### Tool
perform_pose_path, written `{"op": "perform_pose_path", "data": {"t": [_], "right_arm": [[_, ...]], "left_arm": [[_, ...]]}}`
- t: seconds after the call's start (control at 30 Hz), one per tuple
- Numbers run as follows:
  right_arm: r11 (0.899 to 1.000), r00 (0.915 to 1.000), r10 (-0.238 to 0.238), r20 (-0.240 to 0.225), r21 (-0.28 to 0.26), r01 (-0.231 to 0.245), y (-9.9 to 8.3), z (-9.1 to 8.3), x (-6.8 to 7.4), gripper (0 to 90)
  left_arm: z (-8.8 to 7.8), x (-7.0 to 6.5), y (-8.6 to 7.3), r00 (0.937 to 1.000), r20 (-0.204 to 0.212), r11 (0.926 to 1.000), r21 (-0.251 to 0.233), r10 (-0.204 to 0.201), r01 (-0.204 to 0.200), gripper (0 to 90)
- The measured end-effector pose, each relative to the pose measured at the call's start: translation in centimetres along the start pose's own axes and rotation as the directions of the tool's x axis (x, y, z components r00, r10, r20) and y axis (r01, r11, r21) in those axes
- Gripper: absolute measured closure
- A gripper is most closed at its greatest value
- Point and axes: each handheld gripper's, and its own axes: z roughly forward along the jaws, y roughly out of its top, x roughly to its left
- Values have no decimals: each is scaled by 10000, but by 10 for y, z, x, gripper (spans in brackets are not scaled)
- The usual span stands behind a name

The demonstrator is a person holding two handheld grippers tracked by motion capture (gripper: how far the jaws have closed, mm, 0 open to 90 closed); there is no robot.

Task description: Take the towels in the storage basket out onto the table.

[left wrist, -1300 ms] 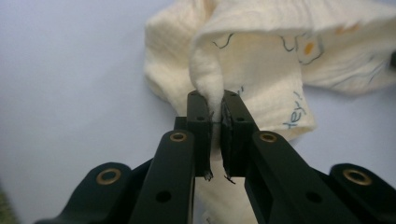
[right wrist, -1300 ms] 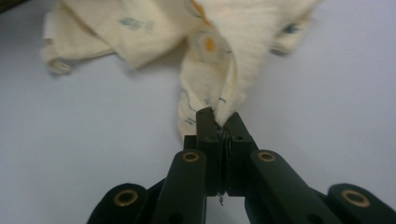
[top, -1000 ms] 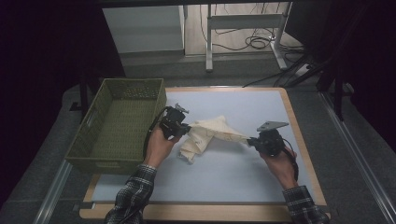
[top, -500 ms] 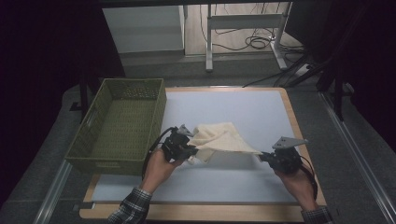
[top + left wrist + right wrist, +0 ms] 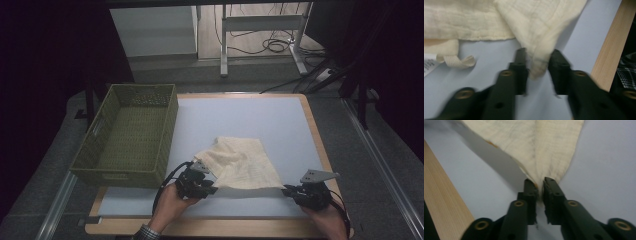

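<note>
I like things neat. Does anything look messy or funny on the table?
A bit. The cream cloth lies crooked and wrinkled, not flat, its near corners between the left gripper and right gripper. The green basket sits straight.

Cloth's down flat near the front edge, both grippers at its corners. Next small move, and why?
Probably open both grippers fully and back off. The cream woven cloth lies spread on the pale blue mat; the left gripper has just been opening, with a gap beside the corner, while the right gripper has the other corner between near-closed fingers.
</note>
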Motion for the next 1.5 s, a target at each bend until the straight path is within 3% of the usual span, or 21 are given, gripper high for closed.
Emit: {"op": "perform_pose_path", "data": {"t": [0.1, 0.33, 0.5, 0.6, 0.77, 0.9, 0.97, 1.1, 1.13, 1.23, 1.27, 1.3, 1.4, 1.43, 1.5], "right_arm": [[10000, 10000, 60, 2, -4, -60, -3, -9, -1, 707], [9992, 9992, 316, 228, -233, -311, -7, -30, -10, 704], [9980, 9989, 448, 116, -458, -442, 12, -13, -23, 763], [9977, 9991, 418, 107, -534, -412, 32, 7, -30, 797], [9978, 9989, 326, 340, -583, -306, 60, 38, -41, 819], [9977, 9982, 350, 495, -590, -320, 78, 60, -49, 810], [9977, 9976, 430, 548, -549, -400, 83, 71, -52, 722], [9994, 9955, 330, 886, 32, -335, 85, 93, -55, 661], [9990, 9950, 393, 919, 173, -410, 84, 96, -56, 668], [9989, 9946, 460, 931, -19, -460, 79, 95, -56, 785], [9988, 9957, 481, 793, -38, -479, 78, 94, -56, 842], [9988, 9966, 480, 664, -71, -476, 76, 93, -56, 872], [9987, 9969, 497, 609, 28, -500, 71, 86, -55, 888], [9988, 9969, 477, 621, 25, -480, 69, 82, -54, 889], [9988, 9967, 486, 644, -39, -485, 65, 74, -51, 889]], "left_arm": [[-12, 5, -2, 9996, -225, 9994, -283, -194, 187, 499], [-26, 11, 6, 9955, -819, 9962, -770, -474, 411, 448], [-16, 23, 22, 9914, -1121, 9933, -1012, -673, 559, 448], [-9, 33, 30, 9870, -1433, 9919, -1131, -732, 572, 448], [4, 50, 35, 9724, -2135, 9913, -1105, -944, 719, 442], [12, 55, 37, 9542, -2898, 9932, -1078, -738, 440, 353], [15, 57, 37, 9433, -3221, 9938, -984, -809, 517, 349], [23, 63, 35, 9333, -3464, 9949, -677, -942, 753, 352], [25, 65, 34, 9340, -3440, 9950, -576, -964, 815, 362], [32, 70, 31, 9441, -3149, 9952, -358, -974, 908, 429], [33, 71, 30, 9517, -2870, 9938, -509, -1094, 989, 459], [33, 72, 29, 9548, -2746, 9929, -628, -1142, 1007, 531], [31, 72, 33, 9532, -2912, 9963, -497, -817, 702, 747], [30, 73, 36, 9516, -2981, 9969, -456, -745, 637, 767], [26, 74, 42, 9414, -3328, 9979, -512, -551, 403, 789]]}}
